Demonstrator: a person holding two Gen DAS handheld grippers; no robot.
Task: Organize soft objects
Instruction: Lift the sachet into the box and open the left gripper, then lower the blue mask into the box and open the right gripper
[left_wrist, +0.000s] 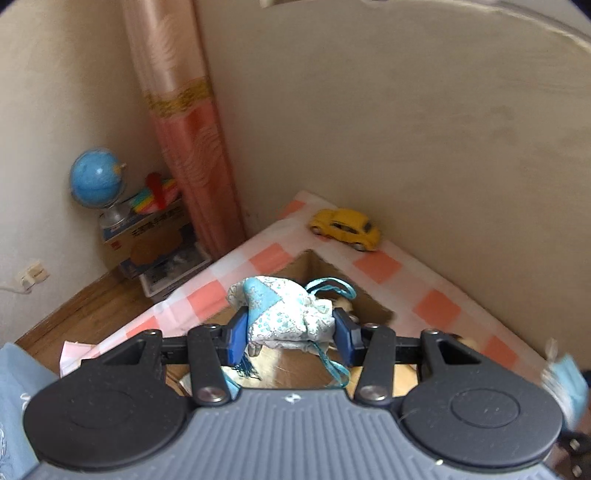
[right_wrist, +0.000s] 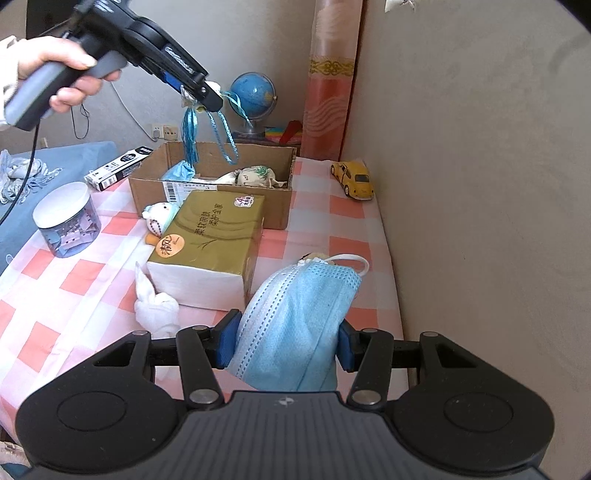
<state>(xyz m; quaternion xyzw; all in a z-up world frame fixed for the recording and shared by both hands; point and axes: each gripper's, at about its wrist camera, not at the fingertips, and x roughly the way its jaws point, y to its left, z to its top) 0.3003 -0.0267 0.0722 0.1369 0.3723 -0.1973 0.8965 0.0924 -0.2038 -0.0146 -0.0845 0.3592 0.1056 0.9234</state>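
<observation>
My left gripper (left_wrist: 290, 334) is shut on a small blue-and-white fabric sachet (left_wrist: 284, 314) with a blue cord and tassel. It holds the sachet in the air above an open cardboard box (right_wrist: 273, 206). The right wrist view shows the left gripper (right_wrist: 207, 98) with the tassel (right_wrist: 190, 136) hanging over the box. My right gripper (right_wrist: 286, 343) is shut on a folded blue face mask (right_wrist: 299, 325) above the checked tablecloth (right_wrist: 55, 295). A cloth pouch (right_wrist: 255, 175) and another blue mask (right_wrist: 179, 171) lie in the box.
A gold tissue pack (right_wrist: 210, 243) lies in front of the box, with a white plush toy (right_wrist: 160, 218) and a knotted white cloth (right_wrist: 155, 306) beside it. A clear jar (right_wrist: 66, 225) stands left. A yellow toy car (right_wrist: 352, 179) sits by the wall. A globe (right_wrist: 255, 96) stands behind.
</observation>
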